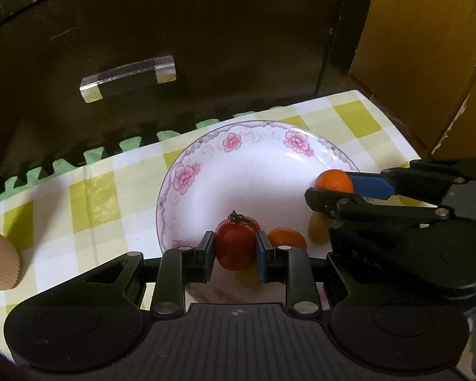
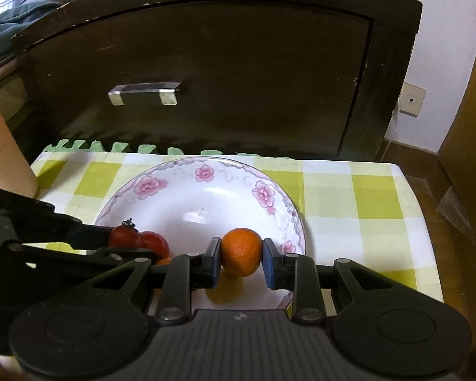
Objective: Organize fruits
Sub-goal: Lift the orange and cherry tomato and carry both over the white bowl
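Observation:
A white plate [image 1: 181,174] with pink flowers on its rim lies on a yellow-checked cloth. My left gripper [image 1: 234,250] is shut on a red tomato [image 1: 233,244] with a dark stem, low over the plate's near rim. A second red fruit [image 2: 155,243] touches it. In the plate lie a loose orange [image 1: 287,238] and a yellowish fruit [image 1: 319,228]. My right gripper [image 2: 241,254] is shut on another small orange [image 2: 241,250] above the plate's near right side. From the left wrist view, the right gripper [image 1: 330,187] reaches in from the right with that orange [image 1: 333,180].
A dark wooden cabinet front [image 2: 206,63] with a clear handle [image 2: 144,93] stands directly behind the table. A tan cardboard tube [image 2: 3,158] stands at the left edge. The checked cloth [image 2: 349,197] stretches right of the plate to the table edge.

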### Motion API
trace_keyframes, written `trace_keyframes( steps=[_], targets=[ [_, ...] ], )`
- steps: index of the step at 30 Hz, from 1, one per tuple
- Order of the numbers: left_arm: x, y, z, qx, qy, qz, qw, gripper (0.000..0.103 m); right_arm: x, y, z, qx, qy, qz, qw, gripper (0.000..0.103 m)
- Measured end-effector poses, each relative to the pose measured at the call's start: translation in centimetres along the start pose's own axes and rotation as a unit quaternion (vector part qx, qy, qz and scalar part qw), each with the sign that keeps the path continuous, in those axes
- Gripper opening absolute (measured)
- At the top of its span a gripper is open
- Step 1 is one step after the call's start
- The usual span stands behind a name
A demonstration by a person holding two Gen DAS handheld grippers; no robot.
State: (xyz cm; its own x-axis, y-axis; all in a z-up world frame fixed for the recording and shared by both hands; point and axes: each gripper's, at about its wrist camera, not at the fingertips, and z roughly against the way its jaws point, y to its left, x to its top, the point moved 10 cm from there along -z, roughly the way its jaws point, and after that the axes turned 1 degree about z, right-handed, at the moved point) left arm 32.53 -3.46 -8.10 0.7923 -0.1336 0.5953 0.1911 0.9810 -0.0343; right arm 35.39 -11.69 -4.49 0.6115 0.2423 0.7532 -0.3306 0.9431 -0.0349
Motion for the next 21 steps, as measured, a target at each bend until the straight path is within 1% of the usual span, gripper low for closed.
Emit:
trace_keyframes(
  steps=[10,13,21],
  targets=[
    [0.8,-0.2,-0.6,-0.004,-0.009,-0.001,1.0,0.033,0.5,-1.1,-1.2,-0.005,0.002,-0.016,1.0,0.027],
    [1.0,-0.2,-0.7,-0.004,-0.011,-0.001,0.9999,0.034,0.6,-1.3,-1.5,-0.006,0.003,-0.022,1.0,0.027],
    [1.5,-0.1,-0.8,-0.001,-0.017,0.004,0.9999,0.036,1.2,-1.6,-2.0,-0.001,0.001,-0.037,0.999,0.028]
  ],
)
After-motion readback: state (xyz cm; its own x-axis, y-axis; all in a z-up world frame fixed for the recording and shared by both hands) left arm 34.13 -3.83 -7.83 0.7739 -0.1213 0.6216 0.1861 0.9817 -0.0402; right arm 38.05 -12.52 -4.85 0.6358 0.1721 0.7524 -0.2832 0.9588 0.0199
